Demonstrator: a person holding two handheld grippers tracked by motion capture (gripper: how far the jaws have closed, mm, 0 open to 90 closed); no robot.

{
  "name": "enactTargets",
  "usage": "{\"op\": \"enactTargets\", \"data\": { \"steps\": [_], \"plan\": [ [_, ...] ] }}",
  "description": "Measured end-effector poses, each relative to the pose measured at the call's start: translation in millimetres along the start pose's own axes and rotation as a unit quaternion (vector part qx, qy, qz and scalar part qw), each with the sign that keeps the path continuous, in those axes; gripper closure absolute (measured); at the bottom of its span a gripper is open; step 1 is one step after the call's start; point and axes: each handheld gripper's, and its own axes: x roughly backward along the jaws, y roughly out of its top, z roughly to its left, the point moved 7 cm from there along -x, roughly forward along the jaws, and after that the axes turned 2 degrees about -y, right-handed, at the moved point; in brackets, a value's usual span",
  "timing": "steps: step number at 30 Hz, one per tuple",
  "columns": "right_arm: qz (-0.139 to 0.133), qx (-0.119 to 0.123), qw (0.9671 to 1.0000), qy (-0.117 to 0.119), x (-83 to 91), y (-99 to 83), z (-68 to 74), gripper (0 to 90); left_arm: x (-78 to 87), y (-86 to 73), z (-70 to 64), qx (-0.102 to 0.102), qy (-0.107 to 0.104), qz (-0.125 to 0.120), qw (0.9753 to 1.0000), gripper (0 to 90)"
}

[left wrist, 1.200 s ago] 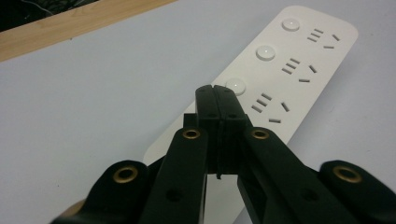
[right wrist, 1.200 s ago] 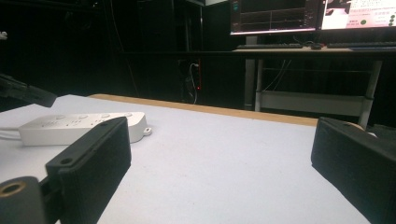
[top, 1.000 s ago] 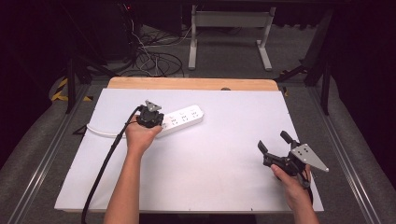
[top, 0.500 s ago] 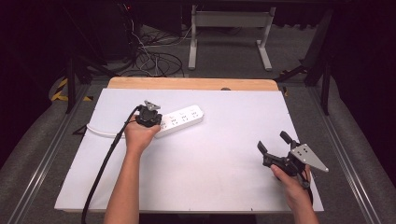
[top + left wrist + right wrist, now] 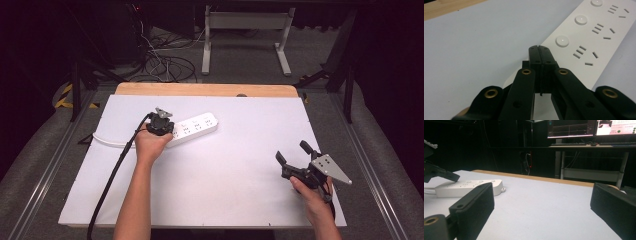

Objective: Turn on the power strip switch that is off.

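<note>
A white power strip lies on the white board, left of centre; its white cord runs off to the left. My left gripper is held over the strip's left end. In the left gripper view its jaws are shut together with nothing between them, and their tip sits right at the strip's near end, beside the first round button on the power strip. My right gripper is at the board's right side, open and empty. From the right gripper view the power strip lies far off to the left.
A wooden strip borders the board's far edge. A black cable trails from the left gripper down the board's left side. Beyond the table are floor cables and a desk frame. Metal rails run along both sides.
</note>
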Motion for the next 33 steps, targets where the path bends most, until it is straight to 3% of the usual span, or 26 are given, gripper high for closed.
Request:
{"op": "enactTargets", "data": {
  "steps": [8, 11, 15, 17, 33],
  "plan": [
    [-0.002, -0.001, 1.0, -0.001, 1.3, 0.5, -0.7, 5.7, -2.0, 0.6, -0.3, -0.001, 0.003, 0.002, 1.0, 90.0],
    [-0.002, -0.001, 1.0, -0.002, 2.1, 0.9, -0.9, 5.8, -2.5, 0.6, -2.6, 0.003, -0.008, 0.003, 1.0, 90.0],
    [-0.003, -0.001, 1.0, -0.004, 3.1, 1.3, -1.0, 5.8, -3.5, 2.1, -5.6, -0.016, 0.001, 0.009, 0.9998, 90.0],
    [-0.003, -0.001, 1.0, -0.004, 3.3, 1.3, -1.1, 5.8, -4.1, 1.8, -6.4, -0.008, -0.001, 0.008, 0.9999, 90.0],
    [-0.001, -0.003, 0.9999, -0.011, 7.3, 0.5, -4.4, 5.8, -4.0, 0.3, -7.6, -0.003, 0.001, 0.002, 1.0, 90.0]
  ]
}}
